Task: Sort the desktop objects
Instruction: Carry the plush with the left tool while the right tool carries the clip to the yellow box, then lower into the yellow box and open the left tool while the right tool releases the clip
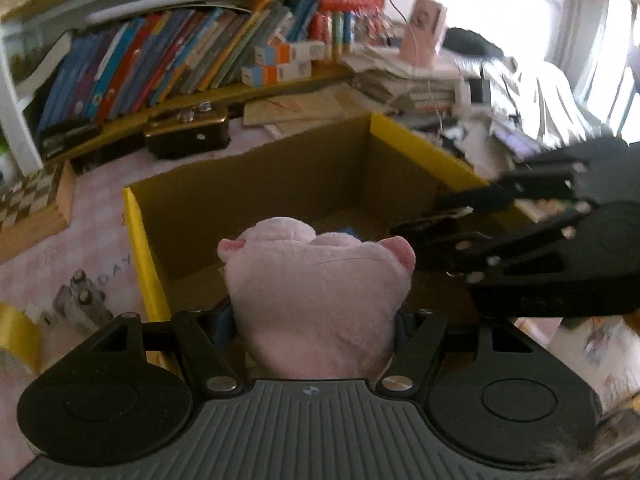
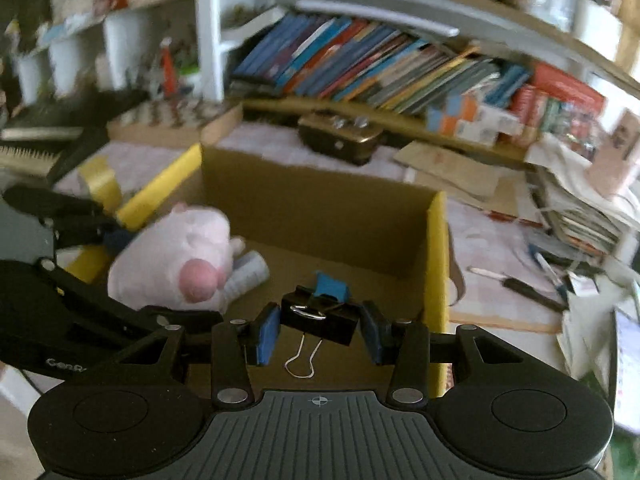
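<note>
My left gripper [image 1: 314, 320] is shut on a pink plush pig [image 1: 320, 292] and holds it over the near left part of an open cardboard box with yellow-edged flaps [image 1: 256, 188]. The pig [image 2: 176, 256] and the left gripper [image 2: 100, 236] also show in the right wrist view, over the box [image 2: 320, 208]. My right gripper [image 2: 320, 330] holds a black binder clip [image 2: 320, 316] between its blue pads above the box's inside. It shows from the side in the left wrist view [image 1: 448, 232]. A white tube [image 2: 248, 276] and a blue item [image 2: 330, 284] lie on the box floor.
A shelf of books [image 1: 160, 60] runs along the back. A dark case [image 1: 188, 132], a chessboard [image 1: 28, 196], a yellow tape roll [image 1: 16, 336], batteries [image 1: 80, 300], paper stacks [image 2: 580, 200] and a screwdriver [image 2: 520, 284] surround the box on the pink tablecloth.
</note>
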Demonstrator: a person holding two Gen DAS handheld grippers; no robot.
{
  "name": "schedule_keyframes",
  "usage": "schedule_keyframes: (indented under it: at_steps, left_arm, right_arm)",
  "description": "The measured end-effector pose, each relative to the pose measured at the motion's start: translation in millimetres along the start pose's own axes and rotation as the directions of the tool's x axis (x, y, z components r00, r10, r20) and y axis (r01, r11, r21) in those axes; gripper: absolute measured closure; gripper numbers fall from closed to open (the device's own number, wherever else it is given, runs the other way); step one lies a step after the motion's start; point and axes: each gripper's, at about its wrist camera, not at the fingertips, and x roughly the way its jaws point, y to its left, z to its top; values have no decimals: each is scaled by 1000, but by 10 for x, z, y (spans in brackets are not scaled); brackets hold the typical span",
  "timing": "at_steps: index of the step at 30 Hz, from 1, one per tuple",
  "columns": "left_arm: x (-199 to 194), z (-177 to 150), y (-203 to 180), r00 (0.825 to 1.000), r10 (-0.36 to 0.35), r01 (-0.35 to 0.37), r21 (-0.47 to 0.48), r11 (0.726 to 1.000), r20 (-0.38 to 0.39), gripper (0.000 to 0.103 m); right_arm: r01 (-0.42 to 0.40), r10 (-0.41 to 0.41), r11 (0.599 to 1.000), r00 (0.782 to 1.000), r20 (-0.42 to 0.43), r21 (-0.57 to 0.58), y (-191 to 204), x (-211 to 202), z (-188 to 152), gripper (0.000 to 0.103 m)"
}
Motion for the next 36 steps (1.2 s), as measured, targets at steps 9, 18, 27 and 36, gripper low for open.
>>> schedule_keyframes:
  at_steps: [9, 18, 27, 36]
  left_arm:
    - [110, 74, -45, 999, 13, -11, 47, 999, -49, 30]
    - [118, 90, -52, 997, 50, -47, 52, 998, -52, 24]
    - [-219, 98, -98, 992, 76, -79, 23, 997, 97, 4]
    - [-800, 67, -43, 946, 132, -113, -80, 990, 295, 0]
  right_arm:
    - [-85, 52, 974, 986, -156, -212, 44, 422, 87, 60]
    - [-154, 96, 962, 965, -244, -228, 26, 561, 90, 59]
    - [-141, 117, 975, 983, -145, -171, -48, 380, 130, 48]
    - [-58, 60, 998, 997, 45, -36, -119, -85, 157, 36]
